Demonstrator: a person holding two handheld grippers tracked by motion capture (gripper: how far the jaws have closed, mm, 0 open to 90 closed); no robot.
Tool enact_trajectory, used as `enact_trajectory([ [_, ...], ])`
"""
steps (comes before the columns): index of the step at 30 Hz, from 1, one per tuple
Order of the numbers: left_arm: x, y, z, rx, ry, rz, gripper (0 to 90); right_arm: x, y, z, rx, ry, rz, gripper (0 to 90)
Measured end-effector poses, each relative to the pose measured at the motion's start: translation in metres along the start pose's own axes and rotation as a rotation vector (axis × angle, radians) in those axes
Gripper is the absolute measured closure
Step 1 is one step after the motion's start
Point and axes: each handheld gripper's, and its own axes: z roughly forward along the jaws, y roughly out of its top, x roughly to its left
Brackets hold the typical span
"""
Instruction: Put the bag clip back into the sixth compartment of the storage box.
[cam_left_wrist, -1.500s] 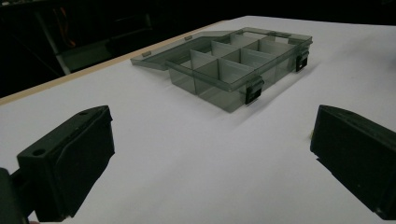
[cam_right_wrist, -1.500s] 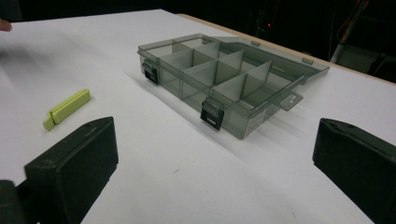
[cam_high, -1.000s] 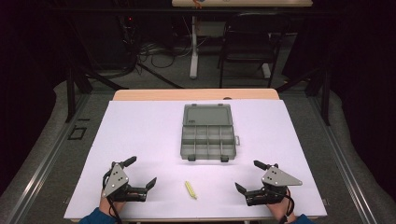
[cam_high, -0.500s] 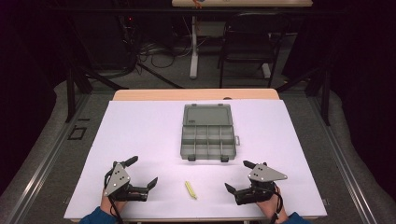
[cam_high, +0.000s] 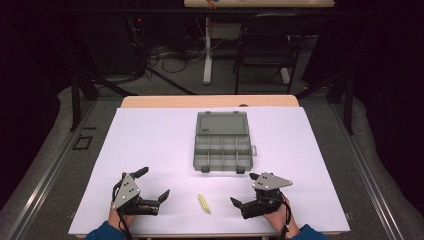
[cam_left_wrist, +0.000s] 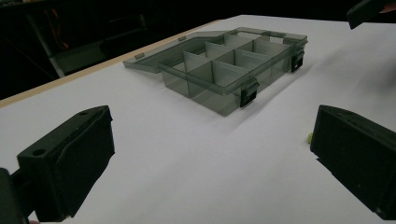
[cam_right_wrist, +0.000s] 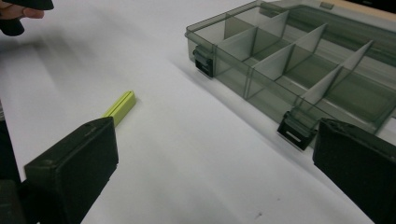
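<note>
Small yellow-green plastic stick (cam_high: 203, 203): likely light, stiff, best pinched mid-length across its narrow sides; both tongs (cam_high: 150, 189) (cam_high: 244, 189) wide, empty.

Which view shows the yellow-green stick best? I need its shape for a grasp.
The right gripper view: the yellow-green stick lies close, its lengthwise groove visible. The high view shows it small; the left gripper view shows just its tip.
</note>
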Motion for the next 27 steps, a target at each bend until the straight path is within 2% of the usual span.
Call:
enact_trajectory([
  [9,0.001,0.0,0.001,0.01,-0.008,-0.001,0.0,0.007,0.007,0.015,0.063,0.031,0.012,0.0],
  [18,0.001,0.002,0.004,0.013,-0.022,0.006,0.0,0.014,0.011,0.019,0.096,0.035,0.01,0.0],
  [23,0.001,0.002,0.005,0.013,-0.021,0.01,0.0,0.019,0.015,0.023,0.105,0.046,0.011,0.0],
  [27,0.0,0.002,0.005,0.015,-0.021,0.01,0.0,0.026,0.023,0.03,0.136,0.065,0.002,0.0],
])
